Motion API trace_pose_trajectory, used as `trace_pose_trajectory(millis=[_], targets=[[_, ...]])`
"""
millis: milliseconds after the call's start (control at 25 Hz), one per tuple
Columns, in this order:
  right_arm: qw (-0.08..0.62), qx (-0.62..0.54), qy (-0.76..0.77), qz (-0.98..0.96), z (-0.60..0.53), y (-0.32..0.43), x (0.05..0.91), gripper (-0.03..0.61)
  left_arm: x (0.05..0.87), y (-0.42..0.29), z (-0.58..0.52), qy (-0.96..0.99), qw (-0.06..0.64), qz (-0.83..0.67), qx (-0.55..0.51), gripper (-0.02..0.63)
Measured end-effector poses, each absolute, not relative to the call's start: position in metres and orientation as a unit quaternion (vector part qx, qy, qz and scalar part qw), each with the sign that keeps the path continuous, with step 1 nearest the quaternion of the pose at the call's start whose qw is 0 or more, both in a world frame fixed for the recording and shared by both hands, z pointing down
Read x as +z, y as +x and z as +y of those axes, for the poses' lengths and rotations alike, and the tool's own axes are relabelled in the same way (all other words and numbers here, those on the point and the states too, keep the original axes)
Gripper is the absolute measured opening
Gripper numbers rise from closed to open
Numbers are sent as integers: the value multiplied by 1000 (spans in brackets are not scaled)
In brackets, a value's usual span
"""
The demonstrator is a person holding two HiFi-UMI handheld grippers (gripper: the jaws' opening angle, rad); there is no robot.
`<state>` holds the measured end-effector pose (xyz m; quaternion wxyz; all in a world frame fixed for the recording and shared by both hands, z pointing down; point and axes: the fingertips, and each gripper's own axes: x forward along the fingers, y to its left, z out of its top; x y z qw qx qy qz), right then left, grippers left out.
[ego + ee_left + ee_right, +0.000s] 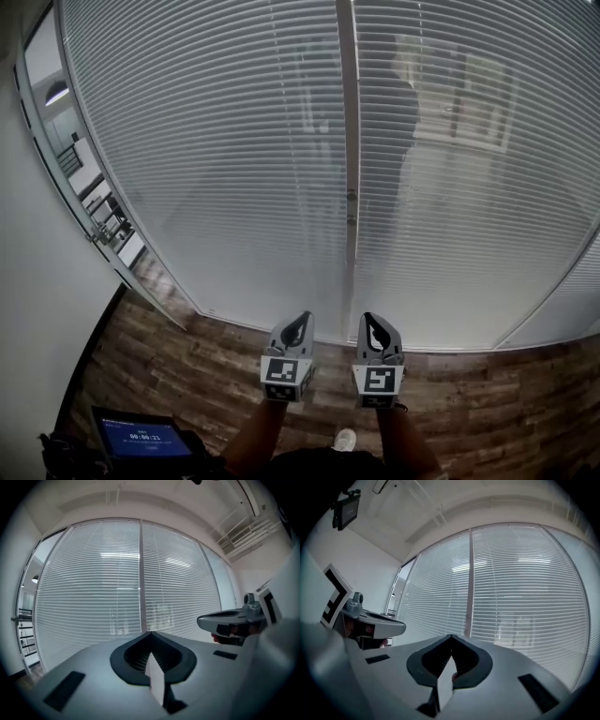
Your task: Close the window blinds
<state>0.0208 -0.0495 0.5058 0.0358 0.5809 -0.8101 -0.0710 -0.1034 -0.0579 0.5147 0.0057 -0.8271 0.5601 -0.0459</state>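
White slatted blinds [234, 159] hang behind a tall glass wall, split by a grey vertical mullion [349, 112]. The slats are tilted enough that dim shapes show through them. My left gripper [298, 323] and right gripper [373, 326] are side by side low in the head view, short of the glass and pointing at the mullion's foot. Both are shut with nothing between the jaws. In the left gripper view the jaws meet at a point [150, 632] before the blinds [93, 588]. In the right gripper view the gripper [451, 635] looks the same, facing the blinds [520, 588].
Dark wooden floor [187, 366] runs up to the window's base. A tablet with a lit blue screen [145, 439] sits at the lower left, by a white wall [37, 281]. Two small fittings [351, 208] sit on the mullion. A shoe [345, 439] shows below.
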Motion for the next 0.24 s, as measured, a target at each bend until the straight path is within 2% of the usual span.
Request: trace_pose_trajectory(millis=[240], targets=[[11,-27,597,-802,-46,1,507,3,516,-132,-52,-831,-2,553,-52,0]])
